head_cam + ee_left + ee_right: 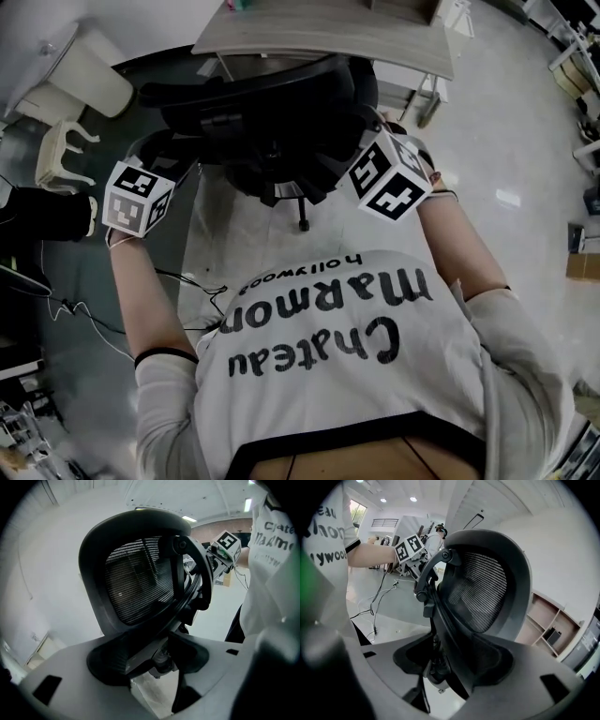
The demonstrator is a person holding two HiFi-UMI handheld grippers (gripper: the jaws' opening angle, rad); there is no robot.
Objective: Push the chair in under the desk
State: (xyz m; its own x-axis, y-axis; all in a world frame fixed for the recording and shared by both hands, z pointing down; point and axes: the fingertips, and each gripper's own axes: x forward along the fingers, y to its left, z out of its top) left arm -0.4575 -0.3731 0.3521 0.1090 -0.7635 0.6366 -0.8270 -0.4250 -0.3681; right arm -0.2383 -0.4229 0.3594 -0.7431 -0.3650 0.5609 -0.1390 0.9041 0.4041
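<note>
A black mesh-backed office chair [272, 122] stands right in front of me, its seat part-way beneath the grey wooden desk [319, 42]. My left gripper [141, 195] is at the backrest's left side and my right gripper [389, 178] at its right side. In the left gripper view the backrest [136, 585] fills the middle, and its rim runs down between the jaws of the left gripper [154, 667], with floor showing beside it. The right gripper view shows the backrest [483, 592] and its rear support bar dropping between the jaws of the right gripper [440, 667], which stand wide.
A white plastic stool [61, 155] and a white bin [89, 70] stand left of the chair. Thin cables [84, 309] trail over the floor at my left. Cardboard boxes [583, 253] sit at the far right. Wooden shelves [543, 620] line the wall beyond the chair.
</note>
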